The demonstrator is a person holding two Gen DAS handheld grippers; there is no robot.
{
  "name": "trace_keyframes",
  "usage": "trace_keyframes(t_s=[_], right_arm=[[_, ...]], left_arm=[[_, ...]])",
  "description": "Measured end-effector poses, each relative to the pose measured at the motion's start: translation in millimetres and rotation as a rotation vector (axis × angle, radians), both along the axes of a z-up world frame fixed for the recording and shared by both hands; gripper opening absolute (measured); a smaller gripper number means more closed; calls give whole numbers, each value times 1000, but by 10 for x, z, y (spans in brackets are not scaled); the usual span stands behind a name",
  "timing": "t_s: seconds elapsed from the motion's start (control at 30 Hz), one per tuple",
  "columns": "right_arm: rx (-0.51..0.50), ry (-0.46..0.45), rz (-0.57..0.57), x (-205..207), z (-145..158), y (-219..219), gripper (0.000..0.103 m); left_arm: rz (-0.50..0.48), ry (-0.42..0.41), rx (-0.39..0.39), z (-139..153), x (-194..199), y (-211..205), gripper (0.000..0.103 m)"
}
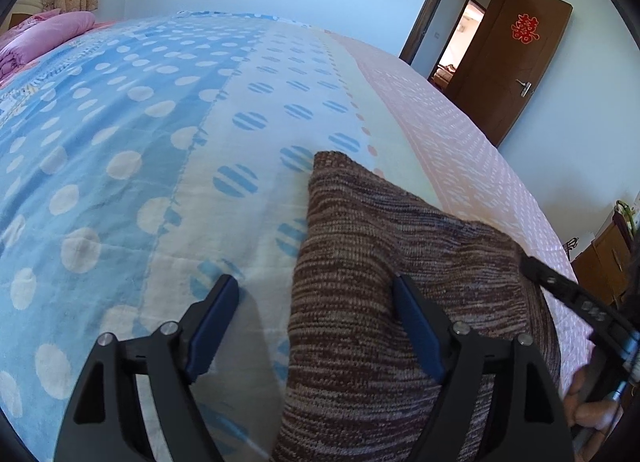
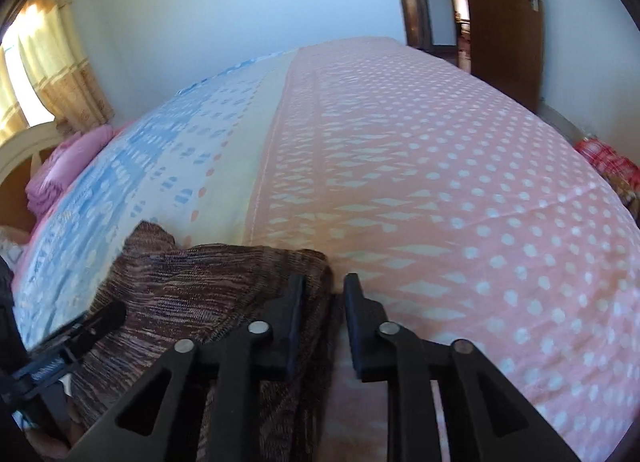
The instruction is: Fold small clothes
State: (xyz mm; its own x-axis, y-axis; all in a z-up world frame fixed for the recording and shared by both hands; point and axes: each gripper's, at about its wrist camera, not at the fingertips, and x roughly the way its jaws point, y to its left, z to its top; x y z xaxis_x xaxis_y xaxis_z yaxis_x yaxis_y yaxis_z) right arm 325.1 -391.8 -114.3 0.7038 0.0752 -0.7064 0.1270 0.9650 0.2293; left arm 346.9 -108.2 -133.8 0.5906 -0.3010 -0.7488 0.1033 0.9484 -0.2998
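A brown knitted garment (image 1: 400,282) lies folded on the bed; it also shows in the right wrist view (image 2: 208,286). My left gripper (image 1: 316,286) is open, its left finger over the sheet and its right finger (image 1: 416,330) resting over the garment's left part. My right gripper (image 2: 324,286) is nearly closed at the garment's right edge, with a narrow gap between the jaws; whether cloth is pinched there is unclear. The right gripper also shows at the garment's right side in the left wrist view (image 1: 560,286).
The bed sheet has a blue dotted part (image 1: 120,141) and a pink dotted part (image 2: 440,181). A pink quilt (image 1: 48,33) lies folded at the far left. A brown door (image 1: 516,65) stands open on the right. A wooden cabinet (image 1: 604,258) stands past the bed's right edge.
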Motion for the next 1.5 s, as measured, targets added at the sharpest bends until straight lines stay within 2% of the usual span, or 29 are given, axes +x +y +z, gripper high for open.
trace_keyframes(t_s=[0.1, 0.17, 0.3, 0.37, 0.43, 0.5, 0.57, 0.73, 0.93, 1.07, 1.13, 1.33, 1.5], right_arm=[[74, -64, 24, -376, 188, 21, 24], [42, -75, 79, -594, 224, 198, 24], [24, -31, 168, -770, 37, 489, 23], [-33, 39, 136, -767, -155, 534, 23], [-31, 45, 93, -794, -211, 445, 26], [17, 64, 49, -825, -254, 319, 39], [111, 54, 18, -908, -297, 198, 39], [95, 28, -7, -1000, -253, 234, 40], [187, -49, -124, -1135, -137, -29, 41], [226, -33, -203, -1184, -169, -236, 41], [223, -20, -219, -1195, -181, -260, 41], [107, -24, -233, -1242, -75, -214, 41], [168, -42, -249, -1295, -58, -324, 50]], left_arm=[[-1, -3, 3, 0, -4, -3, 83], [0, -5, 12, -1, 2, -17, 84], [1, -8, 36, 2, -5, -50, 86], [6, -10, 47, 4, -6, -57, 87], [7, -13, 59, 5, -9, -70, 88], [8, -14, 69, 4, -10, -80, 89], [7, -15, 71, 3, -7, -80, 89], [7, -14, 70, 6, -13, -78, 89], [-20, -1, 65, 0, -51, -63, 94], [-47, -2, 81, 7, -168, -47, 94], [-57, 3, 71, 7, -240, -12, 95], [-144, 11, 9, 46, -577, 155, 91], [-152, 33, -79, 118, -660, 291, 90]])
